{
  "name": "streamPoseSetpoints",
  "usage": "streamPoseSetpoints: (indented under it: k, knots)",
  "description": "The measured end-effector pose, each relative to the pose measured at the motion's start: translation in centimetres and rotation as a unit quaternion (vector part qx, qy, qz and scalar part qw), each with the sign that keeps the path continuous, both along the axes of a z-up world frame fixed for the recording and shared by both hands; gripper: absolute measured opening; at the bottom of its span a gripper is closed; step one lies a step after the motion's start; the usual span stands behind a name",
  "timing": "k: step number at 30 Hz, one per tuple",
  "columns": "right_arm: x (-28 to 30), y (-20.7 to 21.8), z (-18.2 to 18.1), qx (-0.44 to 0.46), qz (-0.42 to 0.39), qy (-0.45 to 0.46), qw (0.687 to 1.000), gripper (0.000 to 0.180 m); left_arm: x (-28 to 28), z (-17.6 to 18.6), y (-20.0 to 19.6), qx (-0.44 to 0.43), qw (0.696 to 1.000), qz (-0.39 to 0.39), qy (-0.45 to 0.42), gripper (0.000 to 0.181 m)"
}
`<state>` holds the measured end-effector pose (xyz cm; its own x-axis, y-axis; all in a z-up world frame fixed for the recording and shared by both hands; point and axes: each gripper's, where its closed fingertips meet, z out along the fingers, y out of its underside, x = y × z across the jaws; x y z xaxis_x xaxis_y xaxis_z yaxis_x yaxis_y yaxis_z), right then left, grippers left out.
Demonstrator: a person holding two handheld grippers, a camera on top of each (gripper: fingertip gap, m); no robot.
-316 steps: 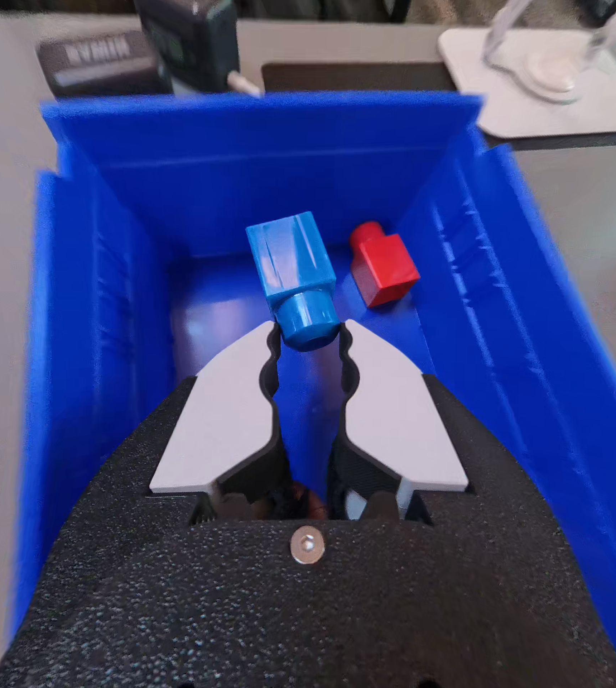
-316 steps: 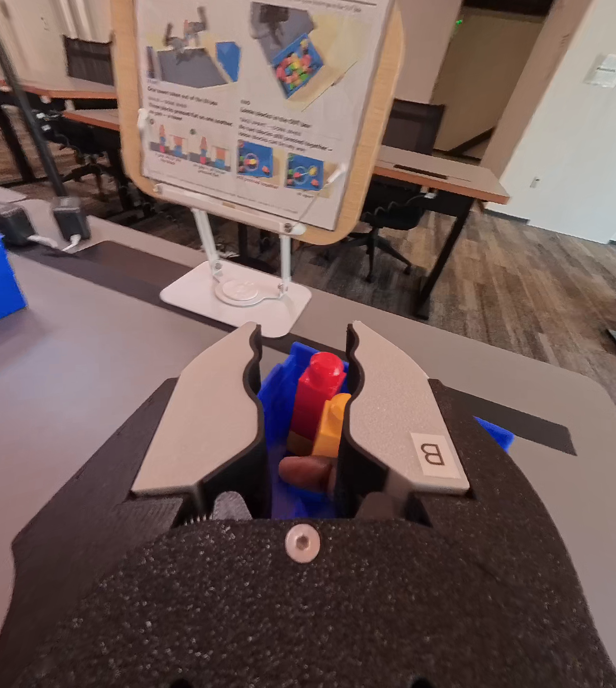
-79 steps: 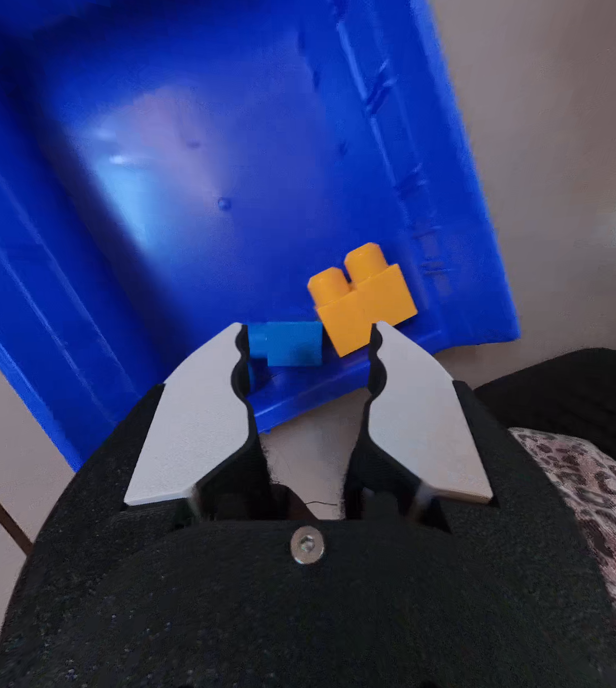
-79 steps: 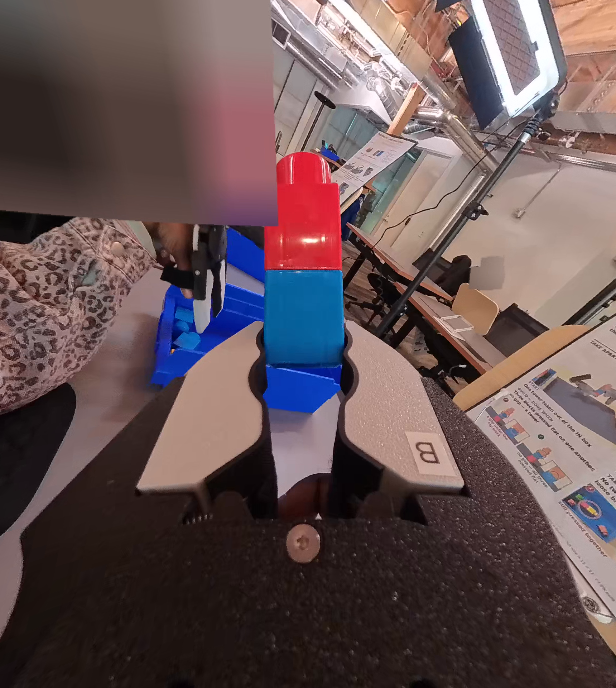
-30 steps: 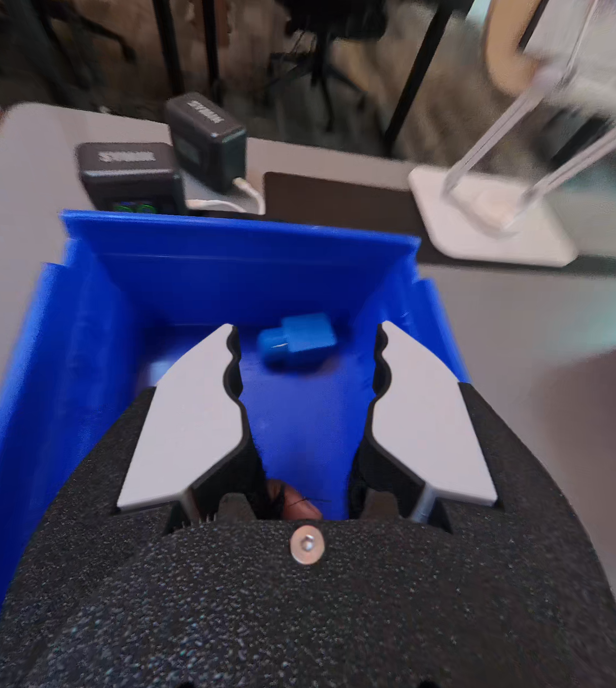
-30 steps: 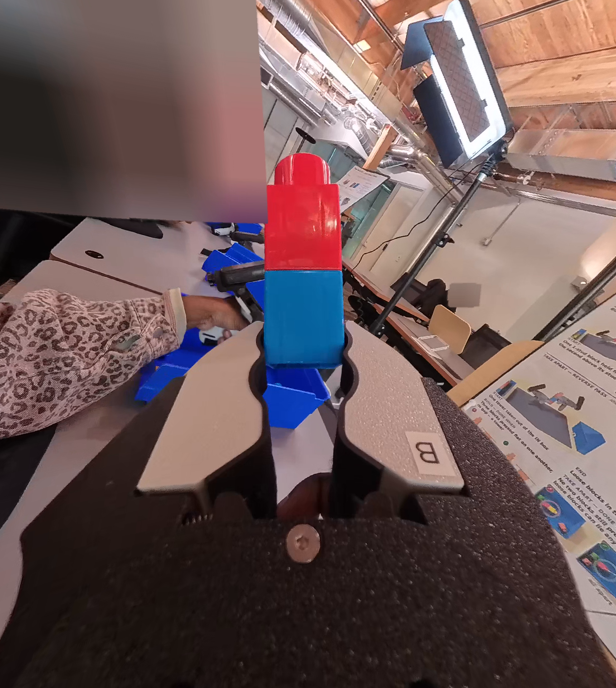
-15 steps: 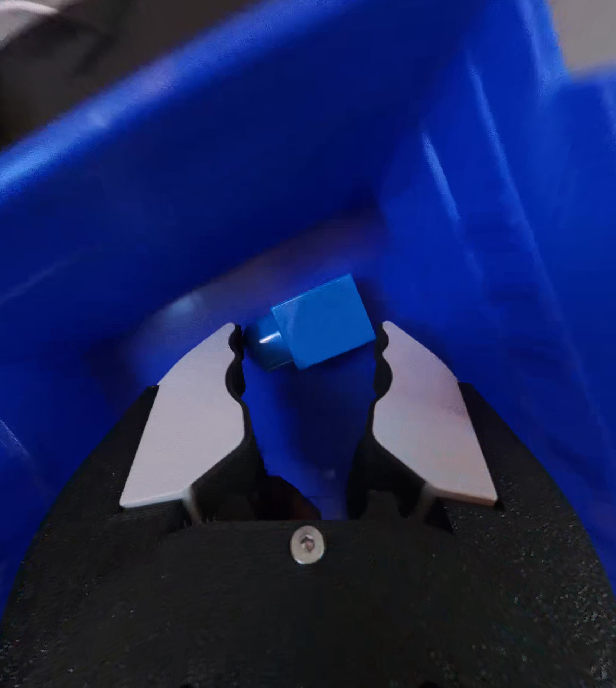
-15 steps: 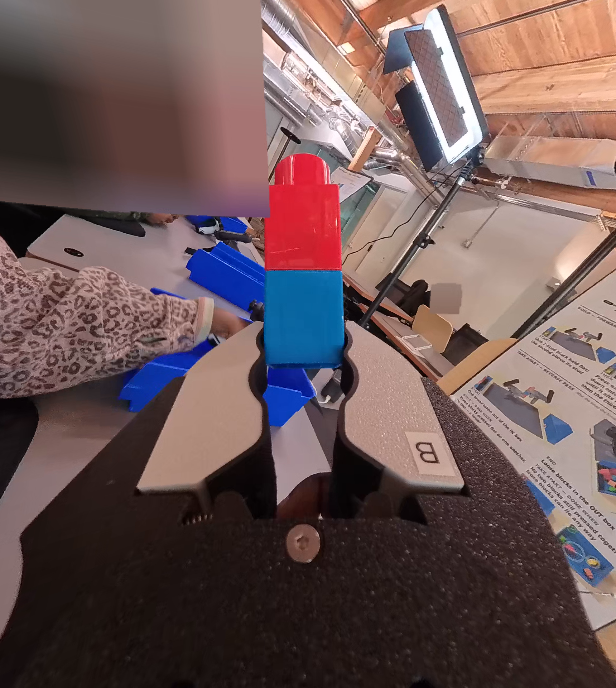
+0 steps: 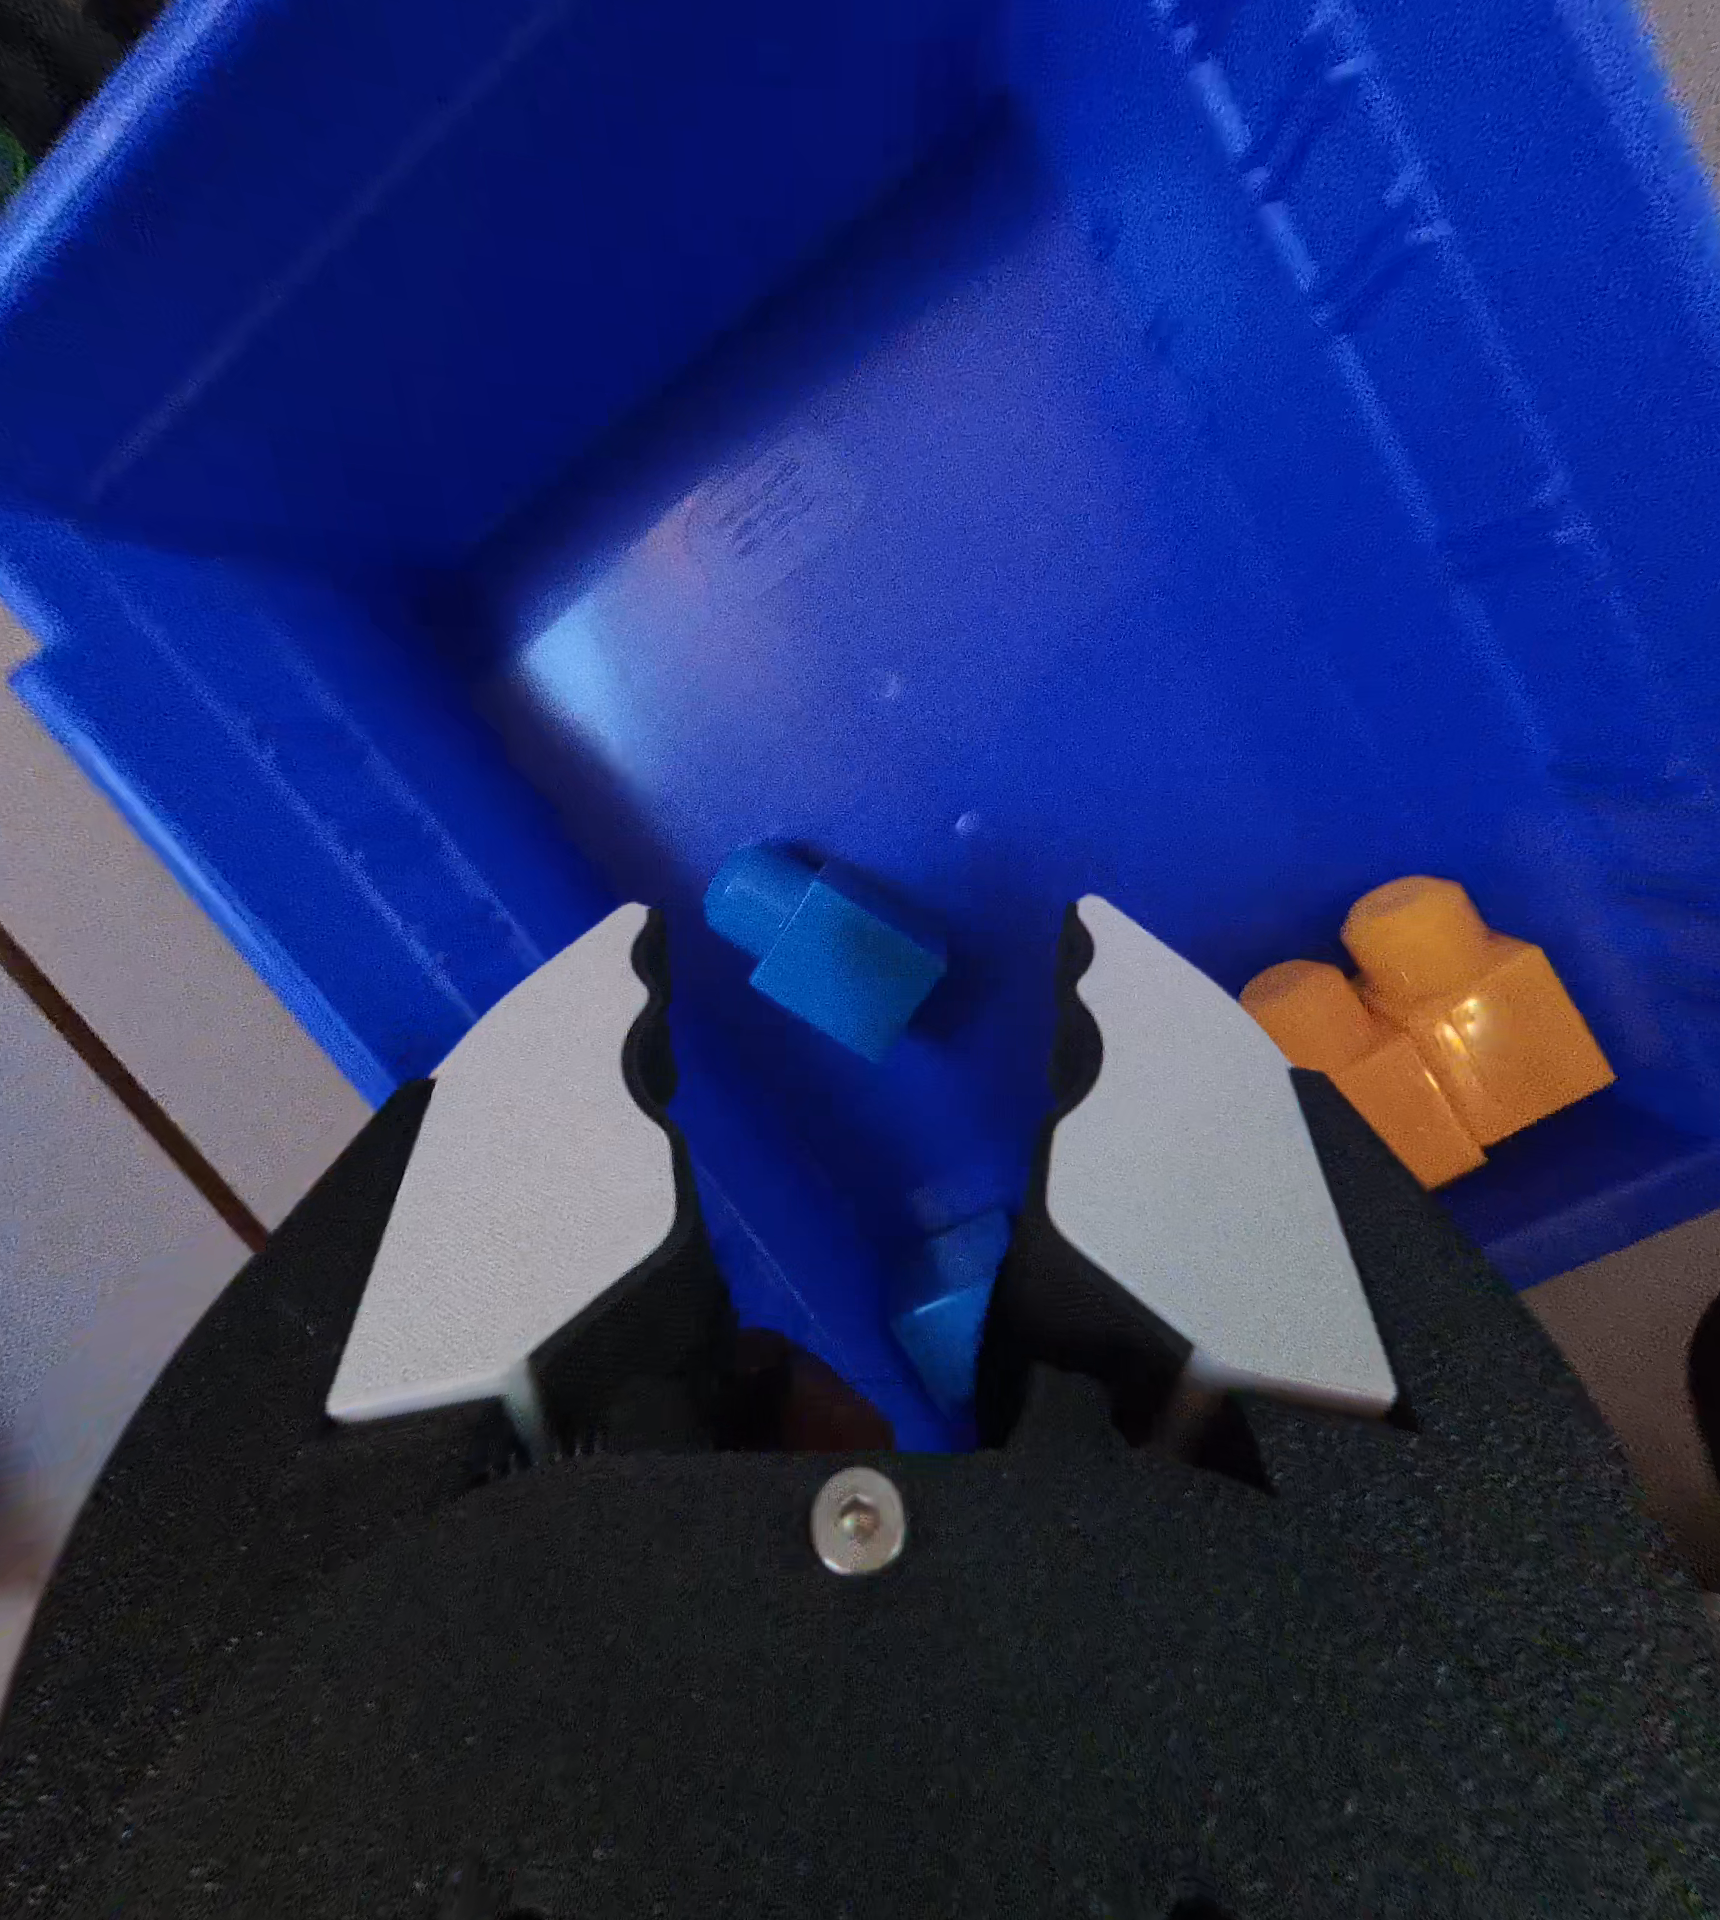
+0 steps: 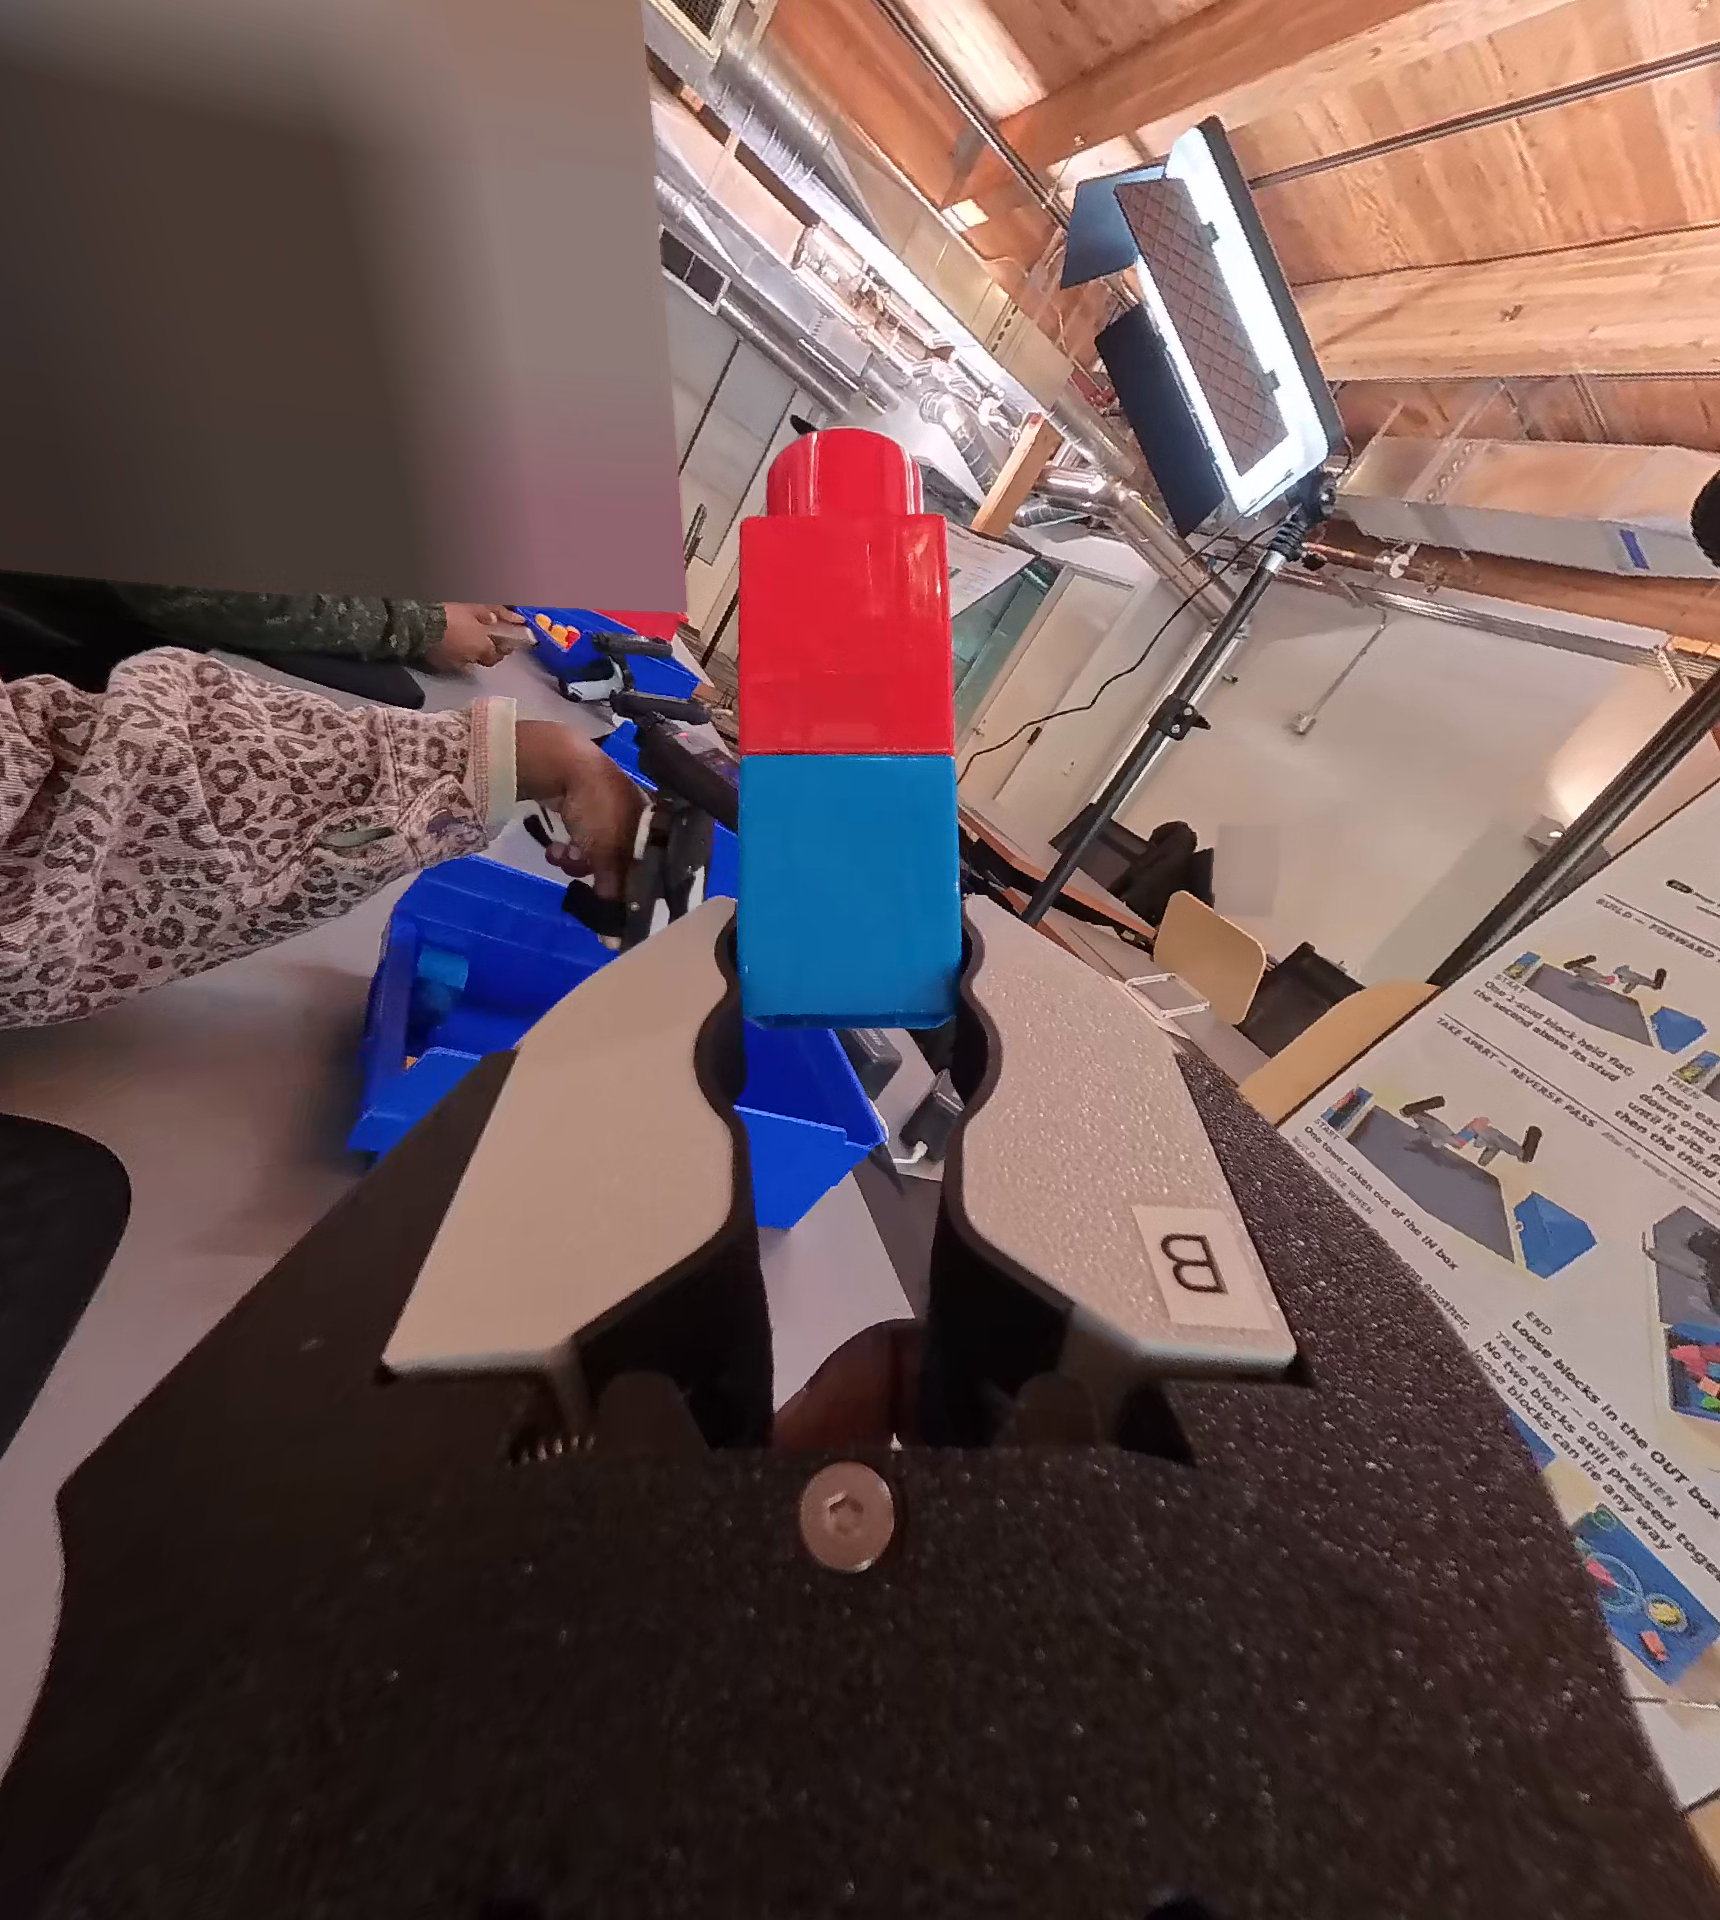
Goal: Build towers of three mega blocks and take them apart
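My left gripper (image 9: 861, 920) is open and empty, held over the blue bin (image 9: 1043, 468). A small blue one-stud block (image 9: 835, 971) lies on its side on the bin floor just past my fingertips. An orange two-stud block (image 9: 1427, 1039) lies to its right by the bin wall. Another blue block (image 9: 949, 1320) shows partly between my finger bases. My right gripper (image 10: 848, 935) is shut on the blue block (image 10: 845, 883) of a two-block stack held up in the air, with a red block (image 10: 845, 634) on top.
In the right wrist view the blue bin (image 10: 804, 1143) stands on the grey table (image 10: 212, 1195), with a hand (image 10: 575, 800) holding the left gripper (image 10: 658, 883) over it. An instruction board (image 10: 1614, 1195) stands at the right. Another person's hand works at farther bins (image 10: 565, 634). Spacing between my two grippers at the tips: around 45 cm.
The left wrist view has swung and pulled back over the bin; the small blue block now lies ahead of the open fingers and the orange block shows at right. The right gripper keeps its stack.
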<state>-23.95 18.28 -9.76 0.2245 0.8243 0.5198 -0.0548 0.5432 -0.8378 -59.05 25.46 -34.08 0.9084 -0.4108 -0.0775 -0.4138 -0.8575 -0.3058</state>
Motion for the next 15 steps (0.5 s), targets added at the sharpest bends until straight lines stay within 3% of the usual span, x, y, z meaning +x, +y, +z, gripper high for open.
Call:
streamPoseSetpoints:
  k: [1,3,8,12,15]
  knots:
    - [-0.1,0.0,0.0,0.0,0.0,-0.001,1.0,0.036,-1.0,-0.4,-0.3,-0.016,0.998,0.058,0.01,0.072]
    - [-0.2,-0.1,0.0,0.003,0.0,-0.004,1.0,0.036,-2.2,-1.0,-0.7,-0.019,0.99,0.136,0.026,0.064]
    - [0.2,-0.2,0.2,0.006,-0.004,0.0,1.0,0.036,-2.4,-3.9,-1.3,-0.04,0.984,0.163,0.053,0.061]
    - [0.6,-0.2,0.5,0.005,-0.005,0.008,1.0,0.036,-1.9,-5.1,0.1,-0.022,0.983,0.181,0.021,0.063]
    - [0.6,0.3,0.2,0.005,-0.016,0.002,1.0,0.036,-2.3,-6.4,-0.3,-0.049,0.977,0.209,0.007,0.05]
